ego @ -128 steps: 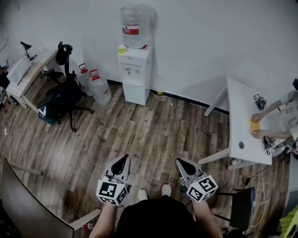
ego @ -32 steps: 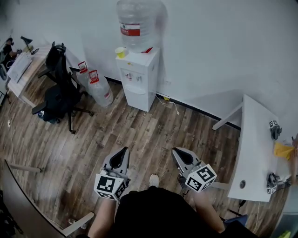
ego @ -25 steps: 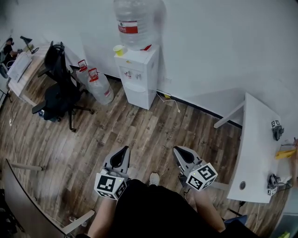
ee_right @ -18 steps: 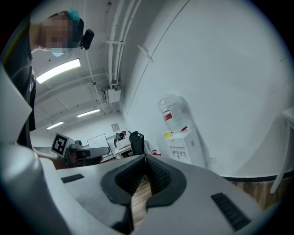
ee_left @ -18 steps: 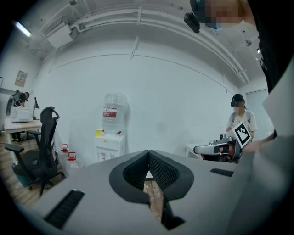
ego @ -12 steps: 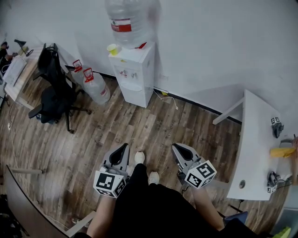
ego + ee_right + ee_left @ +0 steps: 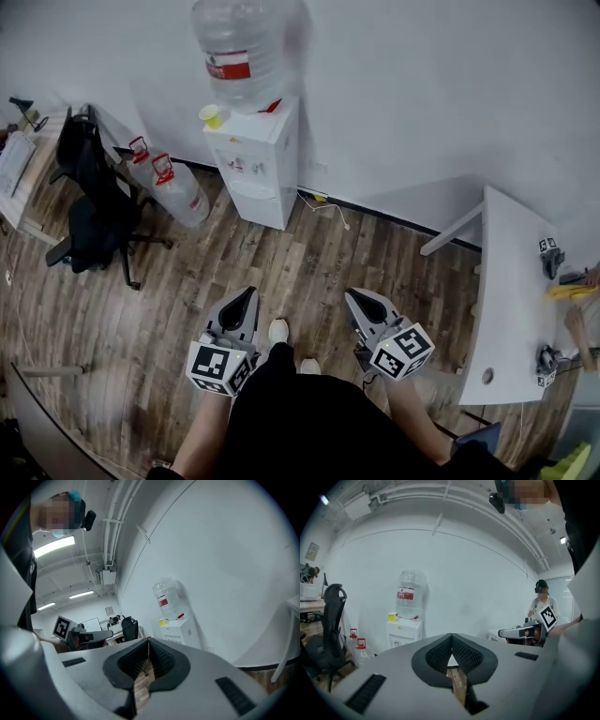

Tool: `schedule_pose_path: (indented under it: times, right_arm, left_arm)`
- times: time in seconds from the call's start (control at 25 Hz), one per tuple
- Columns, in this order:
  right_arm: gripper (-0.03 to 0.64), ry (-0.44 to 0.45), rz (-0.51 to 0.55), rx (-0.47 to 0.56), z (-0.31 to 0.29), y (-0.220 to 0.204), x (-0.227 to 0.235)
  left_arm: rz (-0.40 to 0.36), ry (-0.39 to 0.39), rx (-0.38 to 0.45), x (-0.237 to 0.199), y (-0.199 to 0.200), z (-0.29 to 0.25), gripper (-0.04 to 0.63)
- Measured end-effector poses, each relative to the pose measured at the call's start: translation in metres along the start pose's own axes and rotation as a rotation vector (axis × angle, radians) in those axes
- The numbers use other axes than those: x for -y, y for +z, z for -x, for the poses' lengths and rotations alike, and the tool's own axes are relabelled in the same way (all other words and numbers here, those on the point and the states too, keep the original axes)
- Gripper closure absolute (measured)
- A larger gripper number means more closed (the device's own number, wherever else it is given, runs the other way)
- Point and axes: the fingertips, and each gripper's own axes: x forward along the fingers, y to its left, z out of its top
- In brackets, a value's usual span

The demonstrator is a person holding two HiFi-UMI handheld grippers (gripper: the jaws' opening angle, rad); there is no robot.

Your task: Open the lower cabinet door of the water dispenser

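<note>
The white water dispenser (image 7: 251, 159) stands against the far wall with a large clear bottle (image 7: 239, 52) on top and a yellow cup (image 7: 211, 115) beside it. Its lower cabinet door (image 7: 250, 203) is closed. The dispenser also shows in the left gripper view (image 7: 404, 632) and in the right gripper view (image 7: 180, 630). My left gripper (image 7: 248, 294) and right gripper (image 7: 352, 297) are both shut and empty, held side by side low over the wooden floor, well short of the dispenser.
Two spare water bottles (image 7: 169, 183) lean on the wall left of the dispenser. A black office chair (image 7: 89, 206) and a desk (image 7: 19, 159) stand at the left. A white table (image 7: 511, 281) is at the right, with a person's hand (image 7: 577, 323) at it. A cable (image 7: 323, 202) trails on the floor.
The dispenser has come nearer and drifted left in the head view as I walk toward it. Both grippers stay shut and travel forward with me.
</note>
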Motion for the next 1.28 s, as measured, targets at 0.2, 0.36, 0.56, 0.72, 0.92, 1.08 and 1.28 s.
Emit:
schedule_pose_path:
  times: [0.2, 0.36, 0.56, 0.72, 0.92, 1.08, 1.28]
  right_arm:
    - [0.594, -0.025, 0.005, 0.011, -0.03, 0.014, 0.009]
    - [0.594, -0.037, 0.003, 0.019, -0.054, 0.024, 0.013]
    - [0.594, -0.064, -0.003, 0.021, -0.075, 0.032, 0.016]
    - [0.594, -0.084, 0.0, 0.008, -0.092, 0.03, 0.017]
    - [0.594, -0.087, 0.018, -0.014, -0.118, 0.026, 0.015]
    - [0.594, -0.08, 0.0, -0.02, -0.135, 0.026, 0.013]
    - [0.594, -0.054, 0.027, -0.044, -0.155, 0.03, 0.009]
  left_arm:
    - [0.01, -0.034, -0.006, -0.027, 0.006, -0.027, 0.581]
    - [0.018, -0.085, -0.014, -0.044, 0.011, -0.05, 0.581]
    - [0.033, -0.125, -0.014, -0.065, 0.018, -0.072, 0.581]
    - [0.046, -0.152, -0.021, -0.085, 0.016, -0.085, 0.581]
    - [0.042, -0.184, -0.021, -0.107, 0.014, -0.09, 0.581]
    - [0.038, -0.184, -0.022, -0.124, 0.01, -0.089, 0.581]
    - [0.052, -0.184, -0.034, -0.135, 0.002, -0.091, 0.581]
